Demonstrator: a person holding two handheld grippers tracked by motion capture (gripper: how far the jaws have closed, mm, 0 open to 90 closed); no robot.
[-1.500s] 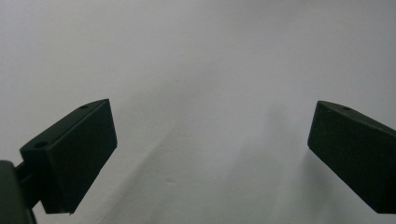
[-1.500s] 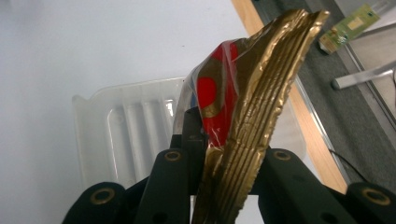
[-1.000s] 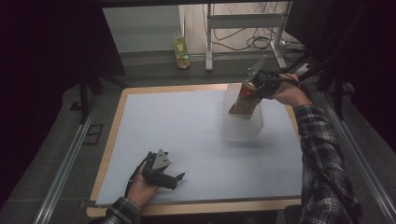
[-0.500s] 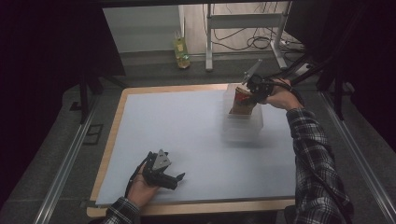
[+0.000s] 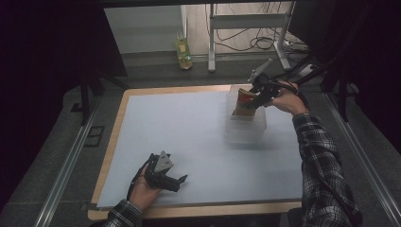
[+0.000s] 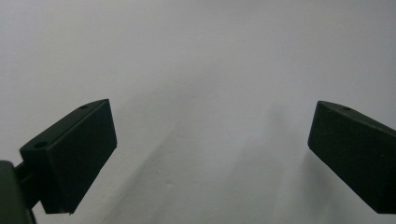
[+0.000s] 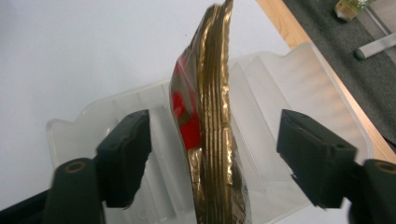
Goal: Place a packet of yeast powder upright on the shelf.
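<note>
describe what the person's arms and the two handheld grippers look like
Both sleeves are dark plaid with pale lines, the right sleeve shown at full length, the left sleeve only at the cuff. The left gripper is black with a grey three-cornered plate on top. The right gripper is black too, with a grey plate and dark cables trailing away. Each has two blocky, matt black jaws.

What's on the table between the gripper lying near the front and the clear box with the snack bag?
Nothing: the high view shows bare white table between the left gripper and the clear box.
</note>
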